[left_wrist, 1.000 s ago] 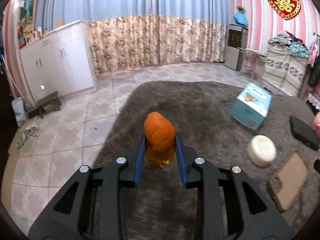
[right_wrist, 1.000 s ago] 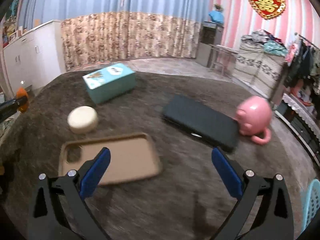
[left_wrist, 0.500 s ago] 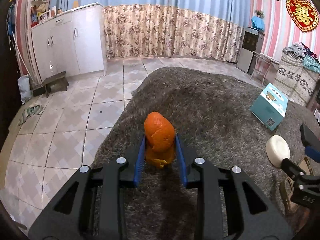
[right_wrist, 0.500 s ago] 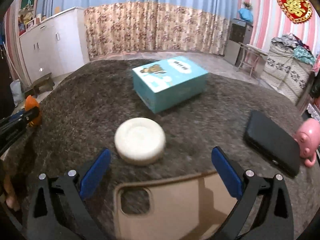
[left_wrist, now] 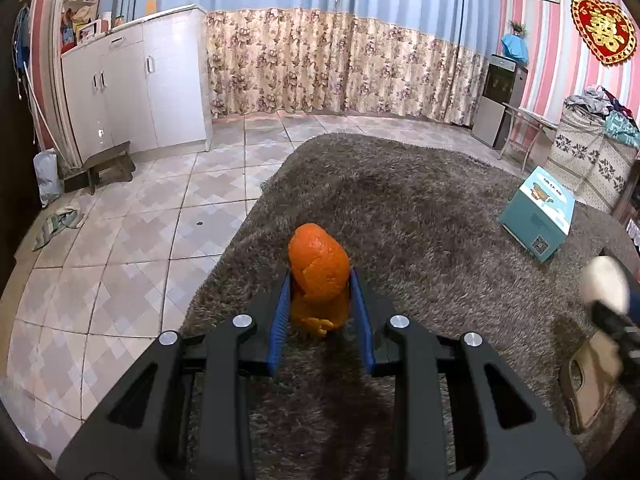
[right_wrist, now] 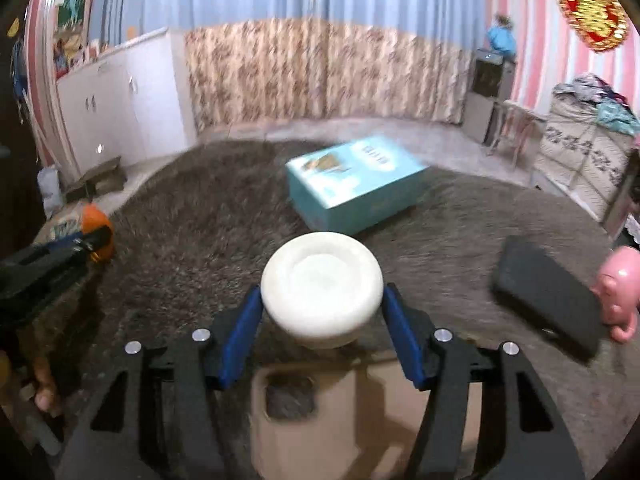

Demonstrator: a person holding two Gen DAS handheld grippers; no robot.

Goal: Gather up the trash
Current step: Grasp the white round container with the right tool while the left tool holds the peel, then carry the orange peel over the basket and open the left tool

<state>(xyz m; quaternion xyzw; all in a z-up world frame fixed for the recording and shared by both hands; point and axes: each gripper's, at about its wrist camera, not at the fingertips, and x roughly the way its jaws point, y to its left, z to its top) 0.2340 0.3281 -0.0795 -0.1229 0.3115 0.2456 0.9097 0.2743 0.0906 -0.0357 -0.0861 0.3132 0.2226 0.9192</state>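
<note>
Fingers (left_wrist: 320,312) on your left hand are squeezed tight on the orange peel (left_wrist: 319,268) in the middle of the left view, same as a second ago, above the fuzzy brown worktop (left_wrist: 420,216). At the right edge, a blurry white shape shows.

Now the right view. Your right fingers (right_wrist: 320,312) were wide a moment ago and are closing now, with the white round lid (right_wrist: 320,288) between them, low in the middle. It now sits much nearer than before. I think this is your second piece of trash, almost grabbed. The blue box (right_wrist: 356,184) sits behind it.
</note>
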